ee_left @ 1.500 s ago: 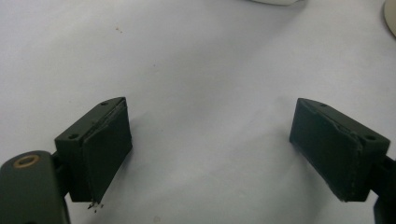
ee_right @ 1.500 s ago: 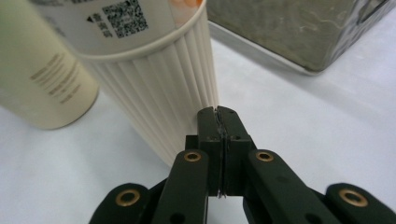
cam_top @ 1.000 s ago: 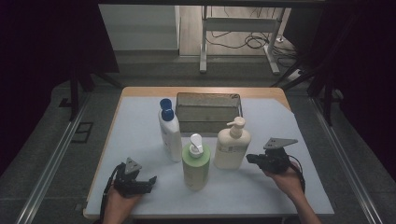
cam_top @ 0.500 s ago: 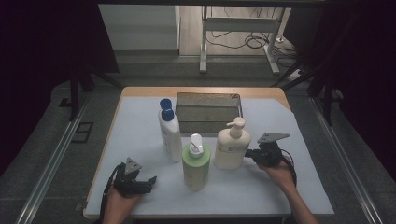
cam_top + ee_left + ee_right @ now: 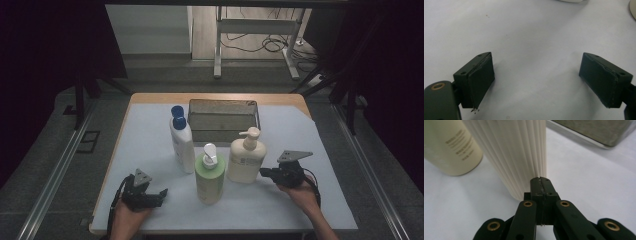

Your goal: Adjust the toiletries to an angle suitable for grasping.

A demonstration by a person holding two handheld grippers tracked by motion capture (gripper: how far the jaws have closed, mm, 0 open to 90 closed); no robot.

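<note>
White sheeting covers the table (image 5: 150, 145) we work at, with a strip of bare wood along its far edge and dark floor all around. Nearest to us, our left gripper (image 5: 159, 194) rests low over the sheet near the front left corner, and in the left gripper view (image 5: 536, 80) its jaws stand wide apart with nothing but white cloth between them. Our right gripper (image 5: 263, 172) sits on the other side of the table, pointing left, with its jaws pressed flat together and holding nothing; in the right gripper view (image 5: 541, 180) their closed tips are right up against the foot of the cream ribbed pump bottle (image 5: 516, 152), though we cannot tell whether they quite touch it. That cream pump bottle (image 5: 246, 156) stands upright just beside the right gripper. A green pump bottle (image 5: 209, 175) stands upright a little nearer to us and to the left of it, roughly between our two hands. Farther back and left again is a white bottle with a blue cap (image 5: 182, 140), also upright. Behind all three, toward the far edge, lies a shallow grey metal tray (image 5: 224, 103), whose corner shows at the upper right of the right gripper view.
</note>
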